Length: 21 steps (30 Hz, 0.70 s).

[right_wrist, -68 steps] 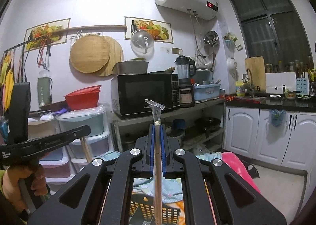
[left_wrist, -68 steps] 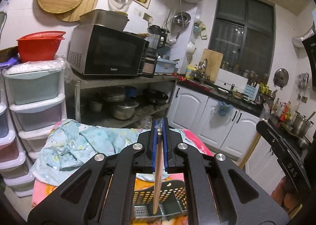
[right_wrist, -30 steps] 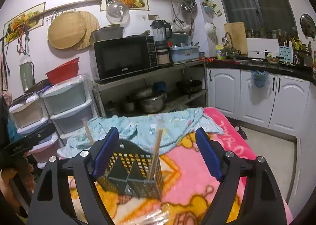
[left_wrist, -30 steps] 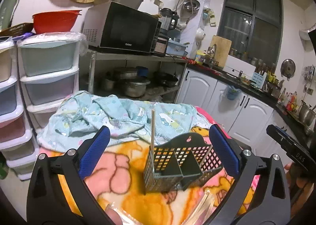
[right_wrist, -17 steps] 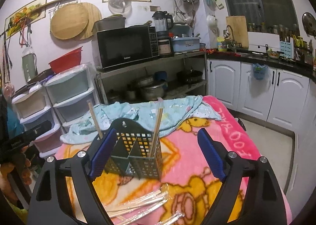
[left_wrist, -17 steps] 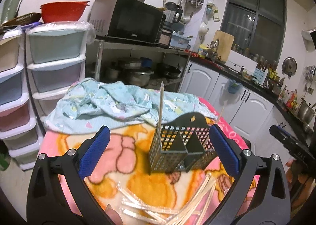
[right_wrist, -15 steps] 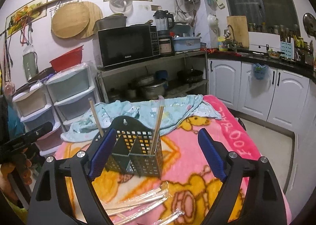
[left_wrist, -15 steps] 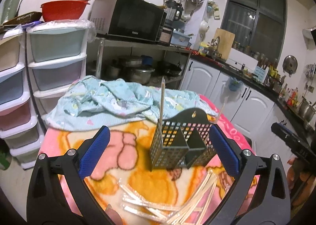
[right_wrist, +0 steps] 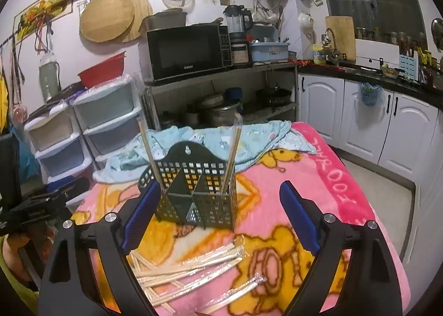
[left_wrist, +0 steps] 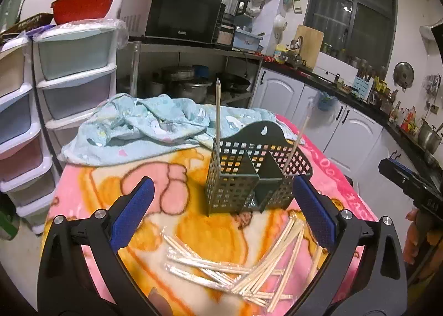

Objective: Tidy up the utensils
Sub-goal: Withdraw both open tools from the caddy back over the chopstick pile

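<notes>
Left wrist view shows the left tool (left_wrist: 221,210) with its blue-padded fingers (left_wrist: 130,213) spread wide and holding nothing, hovering over a pink and orange blanket (left_wrist: 110,185) that covers the bench. Between the fingers and just beyond them stands a dark green perforated utensil caddy (left_wrist: 249,174), upright, with an inner divider splitting it into compartments. One wooden chopstick (left_wrist: 217,119) stands nearly upright in the caddy's left compartment in this view, and a second chopstick (left_wrist: 295,144) leans to the right out of the other compartment. In front of the caddy, near the camera, a loose pile of chopsticks (left_wrist: 249,263) lies flat on the blanket, many in clear wrappers and crossing one another. A crumpled light blue cloth (left_wrist: 144,125) lies behind the caddy. At the right edge the right tool (left_wrist: 409,180) is partly visible. Right wrist view shows the right tool (right_wrist: 218,221) likewise spread wide and empty, framing the same caddy (right_wrist: 193,185) with the two sticks (right_wrist: 148,149) leaning apart, and the wrapped chopsticks (right_wrist: 193,266) lying on the blanket (right_wrist: 318,177) below it. A black microwave (right_wrist: 188,53) sits on a shelf behind.
</notes>
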{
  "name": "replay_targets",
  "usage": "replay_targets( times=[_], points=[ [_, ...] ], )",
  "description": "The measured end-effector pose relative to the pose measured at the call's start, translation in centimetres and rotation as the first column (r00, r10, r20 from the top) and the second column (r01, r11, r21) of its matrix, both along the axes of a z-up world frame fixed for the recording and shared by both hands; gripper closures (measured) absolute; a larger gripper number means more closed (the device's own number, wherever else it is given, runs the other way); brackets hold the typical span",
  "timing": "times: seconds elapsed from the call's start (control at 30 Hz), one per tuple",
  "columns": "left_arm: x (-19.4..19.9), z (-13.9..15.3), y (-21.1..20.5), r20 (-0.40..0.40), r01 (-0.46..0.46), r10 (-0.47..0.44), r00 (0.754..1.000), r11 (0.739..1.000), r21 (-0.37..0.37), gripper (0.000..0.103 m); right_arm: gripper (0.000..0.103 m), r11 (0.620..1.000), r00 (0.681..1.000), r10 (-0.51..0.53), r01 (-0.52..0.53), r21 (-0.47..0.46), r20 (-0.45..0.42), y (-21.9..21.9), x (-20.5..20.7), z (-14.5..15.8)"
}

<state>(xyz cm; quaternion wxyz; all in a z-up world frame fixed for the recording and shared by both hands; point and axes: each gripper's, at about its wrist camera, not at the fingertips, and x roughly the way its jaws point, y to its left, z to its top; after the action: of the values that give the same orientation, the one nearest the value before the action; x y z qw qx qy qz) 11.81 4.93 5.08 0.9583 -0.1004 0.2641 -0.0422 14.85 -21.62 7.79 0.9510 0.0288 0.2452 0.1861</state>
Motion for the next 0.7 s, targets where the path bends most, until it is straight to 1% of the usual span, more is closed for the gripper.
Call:
replay_targets(
  times=[0.33, 0.5, 0.7],
  points=[
    [-1.1, -1.2, -0.9, -0.034, 0.014, -0.014, 0.999, 1.0, 0.014, 0.011, 0.018, 0.999, 0.999, 0.024, -0.025, -0.03, -0.049, -0.1, -1.0, -1.9],
    [-1.5, -2.0, -0.5, -0.058, 0.007, -0.006, 0.998, 1.0, 0.017, 0.011, 0.018, 0.999, 0.997, 0.02, -0.024, -0.048, -0.077, -0.4, -1.2, -3.1],
    [-1.9, -3.6, 0.1, -0.105, -0.004, 0.005, 0.994, 1.0, 0.007, 0.011, 0.018, 0.997, 0.993, 0.013, -0.022, -0.068, -0.118, -0.8, -1.5, -4.6]
  ],
)
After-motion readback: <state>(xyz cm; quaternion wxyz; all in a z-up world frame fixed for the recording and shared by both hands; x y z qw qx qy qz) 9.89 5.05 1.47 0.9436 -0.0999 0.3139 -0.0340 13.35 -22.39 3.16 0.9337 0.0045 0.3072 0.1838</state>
